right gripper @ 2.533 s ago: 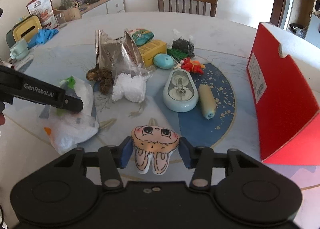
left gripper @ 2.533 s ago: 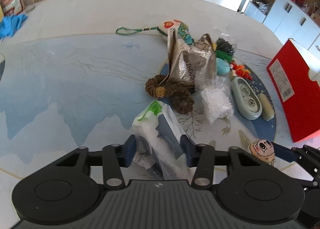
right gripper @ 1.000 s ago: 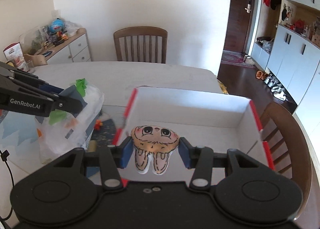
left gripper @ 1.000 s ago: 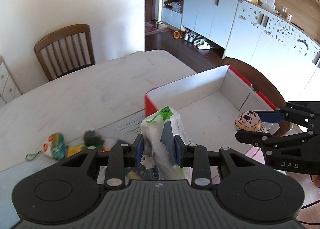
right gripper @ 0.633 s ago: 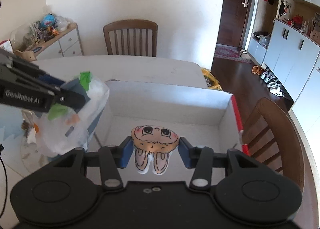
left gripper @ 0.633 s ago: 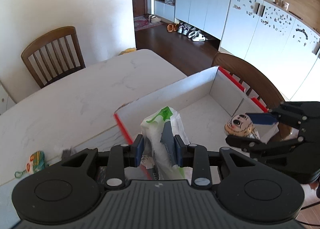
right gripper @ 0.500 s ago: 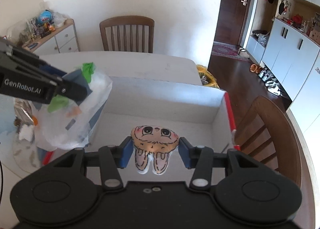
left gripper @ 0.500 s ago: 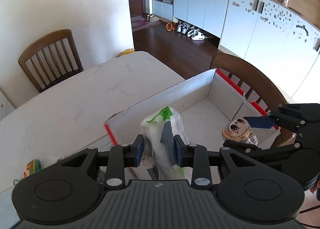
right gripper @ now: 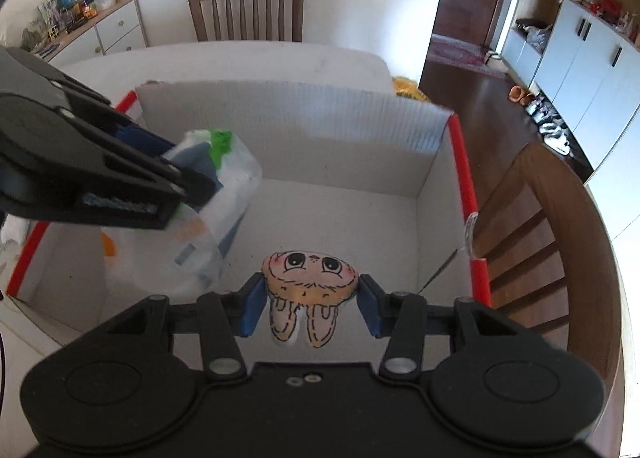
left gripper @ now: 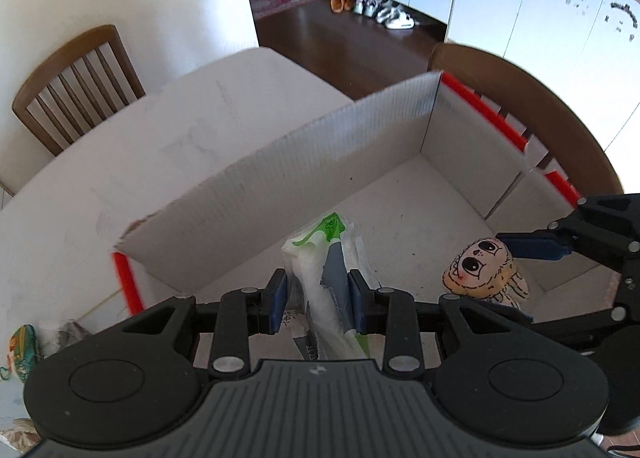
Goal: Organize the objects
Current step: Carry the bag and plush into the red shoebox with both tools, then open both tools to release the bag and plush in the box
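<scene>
My left gripper (left gripper: 316,302) is shut on a clear plastic bag (left gripper: 326,258) with green and blue print, held over the open red box with white inside (left gripper: 304,162). The bag also shows in the right wrist view (right gripper: 216,194), hanging inside the box's left half. My right gripper (right gripper: 308,304) is shut on a small plush bunny face (right gripper: 308,272), held above the box floor (right gripper: 332,218). In the left wrist view the bunny (left gripper: 478,270) hangs at the right, inside the box.
The box stands on a white table (left gripper: 120,154) near its edge. A wooden chair (right gripper: 536,226) stands right beside the box, another chair (right gripper: 246,10) at the table's far side. Small items (left gripper: 24,338) lie on the table left of the box.
Both grippers have moved forward and lower over the box, each still holding its object. The box now fills more of both views.
</scene>
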Available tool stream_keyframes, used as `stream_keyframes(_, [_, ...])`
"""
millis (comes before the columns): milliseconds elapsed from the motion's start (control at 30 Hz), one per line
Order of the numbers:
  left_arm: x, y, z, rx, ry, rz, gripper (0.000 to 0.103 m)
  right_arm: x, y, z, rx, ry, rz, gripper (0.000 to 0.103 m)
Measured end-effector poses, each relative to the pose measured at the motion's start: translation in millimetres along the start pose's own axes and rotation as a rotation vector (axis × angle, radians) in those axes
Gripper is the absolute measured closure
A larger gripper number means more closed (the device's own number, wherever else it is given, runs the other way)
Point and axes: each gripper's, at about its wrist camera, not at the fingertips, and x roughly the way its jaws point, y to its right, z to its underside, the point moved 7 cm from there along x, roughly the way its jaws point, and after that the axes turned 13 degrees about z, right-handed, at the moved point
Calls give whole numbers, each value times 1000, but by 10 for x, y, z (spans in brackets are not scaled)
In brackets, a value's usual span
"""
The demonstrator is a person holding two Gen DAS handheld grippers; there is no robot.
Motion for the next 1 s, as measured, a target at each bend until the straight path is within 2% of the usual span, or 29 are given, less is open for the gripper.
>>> stream_keyframes(333, [447,-61,48,-15,-103,4,71,254,-58,31,-73,-85,-23,56])
stream_keyframes(633, [592,-63,72,-31,-149,16,69,384,-87,45,-104,-153,-51,55])
stream_keyframes(867, [551,-61,43,-38,-141,8,58,393,-120,58,-108,-175,-60,52])
stream_keyframes(1000, [469,-64,-2,-30,-126,3,50,375,-88,79,-98,-169,-53,45])
